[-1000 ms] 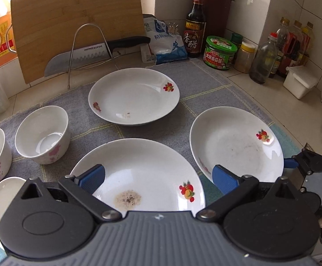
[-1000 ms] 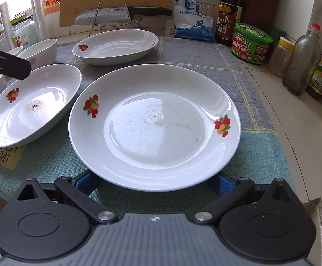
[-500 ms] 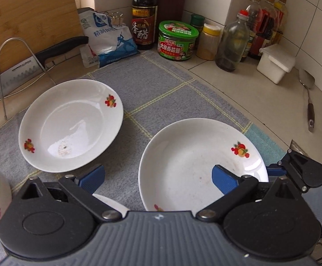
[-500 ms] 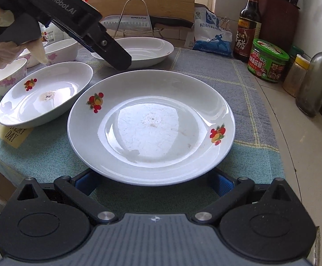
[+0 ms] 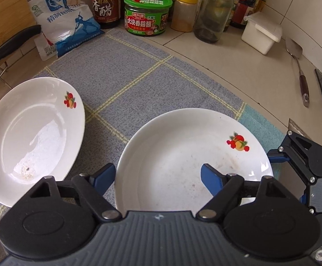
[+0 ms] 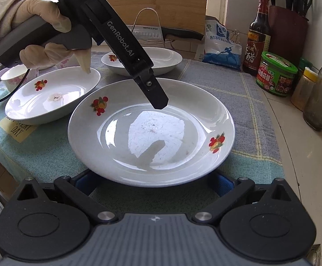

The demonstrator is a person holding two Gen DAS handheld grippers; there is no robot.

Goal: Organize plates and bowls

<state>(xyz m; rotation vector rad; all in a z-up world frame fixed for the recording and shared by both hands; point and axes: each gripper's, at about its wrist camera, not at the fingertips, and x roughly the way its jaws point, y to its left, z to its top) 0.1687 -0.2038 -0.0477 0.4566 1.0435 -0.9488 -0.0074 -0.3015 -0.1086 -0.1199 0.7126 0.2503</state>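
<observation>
Three white plates with fruit decals lie on a grey-and-teal cloth. The right plate (image 5: 189, 155) (image 6: 152, 130) is nearest both grippers. My left gripper (image 5: 158, 177) is open, hovering over this plate's left rim, one finger on each side of the rim; in the right wrist view it (image 6: 156, 97) reaches in from the upper left. My right gripper (image 6: 154, 182) is open at the plate's near edge, its fingers low beside the rim. A second plate (image 6: 52, 93) lies to the left, a third (image 5: 32, 133) (image 6: 143, 59) behind. A small floral bowl (image 6: 12, 79) sits far left.
Along the back wall stand a salt bag (image 5: 65, 26), vinegar bottle (image 5: 105, 2), green-lidded jar (image 5: 147, 15), spice jars, a glass bottle (image 5: 211, 15) and a white box (image 5: 260, 33). A spatula (image 5: 298, 66) lies on the right counter. A knife on a wire rack (image 6: 156, 31) and cutting board stand behind.
My left gripper has swung right from the front-left plate and now hangs over the right plate's rim. The right gripper has backed off and risen slightly, still at that plate's near edge.
</observation>
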